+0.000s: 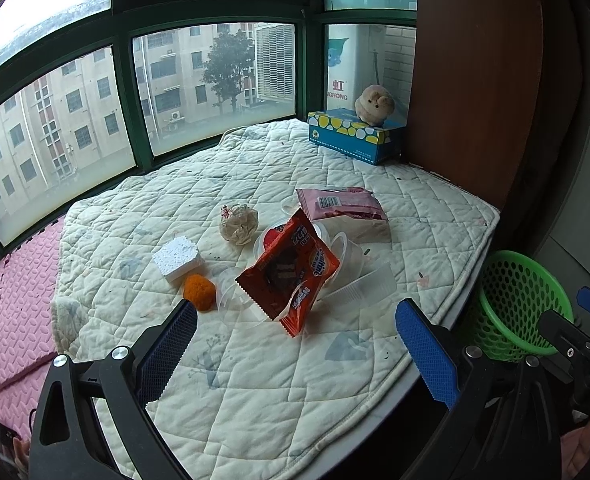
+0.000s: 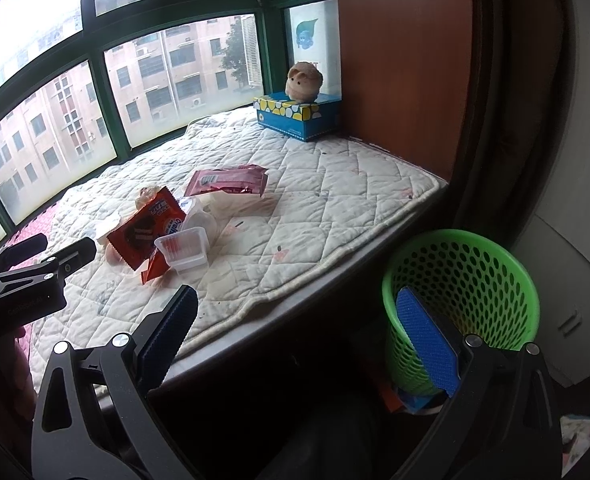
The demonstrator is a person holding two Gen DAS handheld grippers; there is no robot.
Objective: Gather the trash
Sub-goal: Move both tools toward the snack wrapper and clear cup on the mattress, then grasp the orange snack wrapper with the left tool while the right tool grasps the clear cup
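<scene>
Trash lies on a quilted pad (image 1: 255, 380): a red snack wrapper (image 1: 291, 272), a pink wrapper (image 1: 341, 202), clear plastic cups (image 1: 359, 284), a white foam block (image 1: 177, 260), an orange ball (image 1: 199, 292) and a crumpled paper ball (image 1: 239, 224). My left gripper (image 1: 295, 320) is open and empty, just short of the red wrapper. My right gripper (image 2: 295, 312) is open and empty off the pad's edge, its right finger in front of the green mesh bin (image 2: 467, 276). The red wrapper (image 2: 147, 228), pink wrapper (image 2: 227, 182) and a clear tray (image 2: 183, 252) show in the right wrist view.
A blue tissue box (image 1: 355, 136) with a plush toy (image 1: 375, 104) on it stands at the far corner by a wooden panel (image 1: 475, 80). Windows run along the back. Pink foam mats (image 1: 11, 312) lie to the left. The green bin (image 1: 523, 304) stands beyond the pad's right edge.
</scene>
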